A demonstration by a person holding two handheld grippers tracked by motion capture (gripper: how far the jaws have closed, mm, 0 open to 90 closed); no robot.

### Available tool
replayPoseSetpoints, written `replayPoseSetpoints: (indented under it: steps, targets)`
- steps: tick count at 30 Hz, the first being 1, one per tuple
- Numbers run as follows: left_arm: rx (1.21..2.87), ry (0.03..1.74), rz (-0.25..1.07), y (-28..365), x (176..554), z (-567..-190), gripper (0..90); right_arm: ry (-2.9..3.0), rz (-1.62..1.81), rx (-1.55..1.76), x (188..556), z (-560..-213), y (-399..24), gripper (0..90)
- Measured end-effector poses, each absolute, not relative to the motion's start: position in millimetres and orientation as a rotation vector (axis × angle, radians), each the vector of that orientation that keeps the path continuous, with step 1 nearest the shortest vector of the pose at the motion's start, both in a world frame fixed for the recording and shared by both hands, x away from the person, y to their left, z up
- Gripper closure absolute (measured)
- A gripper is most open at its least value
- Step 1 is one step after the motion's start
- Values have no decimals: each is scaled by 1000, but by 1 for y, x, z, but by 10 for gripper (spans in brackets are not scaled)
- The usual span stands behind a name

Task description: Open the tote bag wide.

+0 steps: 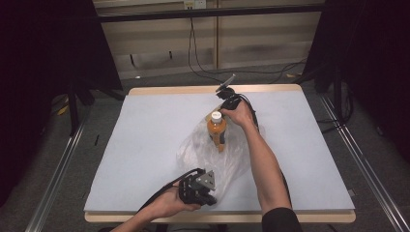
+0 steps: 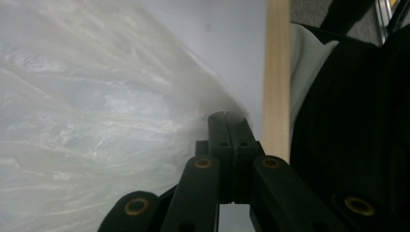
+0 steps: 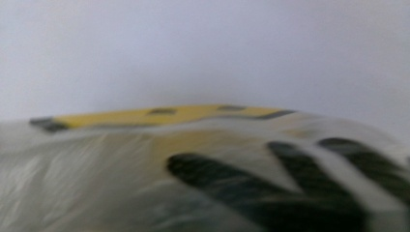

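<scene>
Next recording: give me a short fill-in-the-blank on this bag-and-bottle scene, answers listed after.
1. The bottle of orange drink has a ____ cap.
2. The left gripper is shut on an edge of the clear plastic ____.
3. The bottle stands upright at the bag's far end, next to the ____ gripper.
4. The bag lies on a pale table with a ____ rim.

Missing words: white; bag; right; wooden

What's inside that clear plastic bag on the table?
An orange bottle with a white cap sits inside the plastic bag. The bottle's base is hidden by crinkled film, so whether anything else lies inside cannot be told.
</scene>
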State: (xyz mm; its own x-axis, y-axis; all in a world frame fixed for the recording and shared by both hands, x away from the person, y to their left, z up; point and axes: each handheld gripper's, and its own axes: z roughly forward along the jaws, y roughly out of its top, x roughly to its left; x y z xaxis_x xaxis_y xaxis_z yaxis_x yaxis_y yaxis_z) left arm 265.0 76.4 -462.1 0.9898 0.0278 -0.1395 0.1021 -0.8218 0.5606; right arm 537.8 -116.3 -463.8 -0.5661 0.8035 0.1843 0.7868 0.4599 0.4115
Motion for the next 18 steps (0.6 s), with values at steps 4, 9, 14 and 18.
replayPoseSetpoints:
  steps: [4, 9, 14, 18]
  targets:
    - [2496, 149, -183, 79, 278, -462, 900, 2665, 768, 1405, 528, -460, -119, 900]
    - [2434, 213, -169, 86, 288, -457, 900, 2648, 869, 1381, 515, -446, -130, 900]
    - [2402, 239, -128, 94, 294, -443, 900, 2673, 938, 1311, 496, -432, -140, 900]
    - [2346, 256, -98, 96, 298, -435, 900, 2647, 1014, 1266, 477, -420, -152, 900]
